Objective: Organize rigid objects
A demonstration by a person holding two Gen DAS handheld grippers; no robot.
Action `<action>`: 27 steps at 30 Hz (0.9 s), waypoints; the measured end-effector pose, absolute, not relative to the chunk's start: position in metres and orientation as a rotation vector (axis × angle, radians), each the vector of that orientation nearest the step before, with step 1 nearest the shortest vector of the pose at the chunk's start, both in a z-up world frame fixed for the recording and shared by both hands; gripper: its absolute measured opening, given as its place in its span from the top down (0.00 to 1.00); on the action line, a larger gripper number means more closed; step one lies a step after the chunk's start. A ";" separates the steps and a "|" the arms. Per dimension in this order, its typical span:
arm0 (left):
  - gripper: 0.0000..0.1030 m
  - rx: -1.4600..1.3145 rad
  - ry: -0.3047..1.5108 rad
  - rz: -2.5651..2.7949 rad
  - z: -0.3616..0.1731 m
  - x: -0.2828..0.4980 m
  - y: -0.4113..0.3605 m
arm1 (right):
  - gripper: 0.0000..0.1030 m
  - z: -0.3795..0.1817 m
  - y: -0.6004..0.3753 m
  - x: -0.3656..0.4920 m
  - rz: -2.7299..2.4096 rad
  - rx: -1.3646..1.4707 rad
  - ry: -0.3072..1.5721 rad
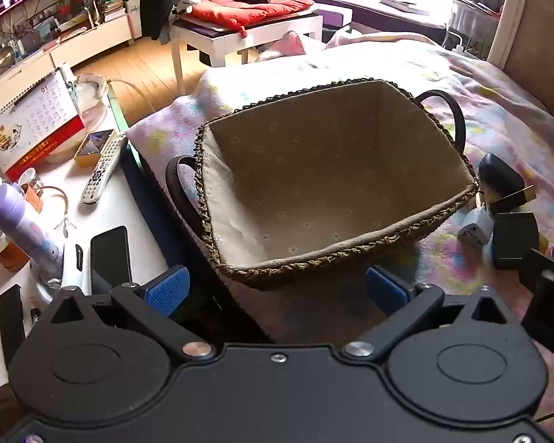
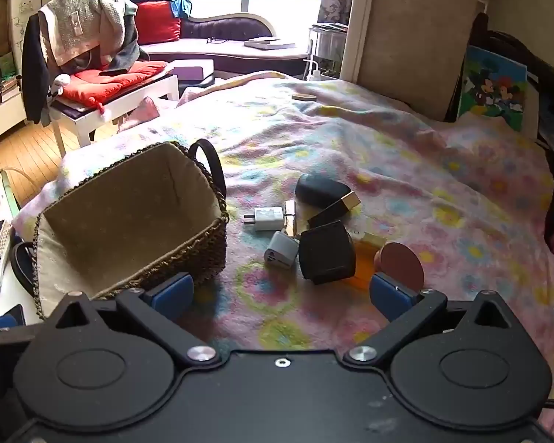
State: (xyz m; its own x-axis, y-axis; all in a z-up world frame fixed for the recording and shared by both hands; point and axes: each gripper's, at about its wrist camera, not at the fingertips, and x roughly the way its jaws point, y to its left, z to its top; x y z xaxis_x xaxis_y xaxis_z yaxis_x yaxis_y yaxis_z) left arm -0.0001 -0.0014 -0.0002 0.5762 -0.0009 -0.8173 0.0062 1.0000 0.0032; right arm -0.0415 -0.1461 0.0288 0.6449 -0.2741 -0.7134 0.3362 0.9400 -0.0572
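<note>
Basket of woven brown straw with beige lining (image 1: 336, 184) sits empty on flowered blanket (image 2: 406, 155); small black box (image 2: 327, 256) and white chargers lie right of it, nearest right gripper (image 2: 280, 291), spread, empty; left gripper (image 1: 277, 288) spread over basket

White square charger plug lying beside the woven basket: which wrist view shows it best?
The right wrist view: the white square charger plug lies whole on the flowery blanket, prongs toward the lined woven basket. The left wrist view does not show it clearly.
</note>
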 end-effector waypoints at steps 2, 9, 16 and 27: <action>0.04 0.021 0.956 -0.011 -0.001 0.000 -0.004 | 0.01 0.030 -0.146 -0.042 -0.345 0.085 0.799; 0.05 0.000 0.943 -0.018 -0.004 -0.004 0.001 | 0.01 0.027 -0.152 -0.045 -0.345 0.082 0.816; 0.05 -0.006 0.961 -0.006 -0.004 -0.001 -0.002 | 0.01 0.025 -0.146 -0.042 -0.351 0.063 0.823; 0.05 -0.008 0.969 -0.006 -0.003 0.000 0.000 | 0.01 0.026 -0.145 -0.042 -0.351 0.058 0.823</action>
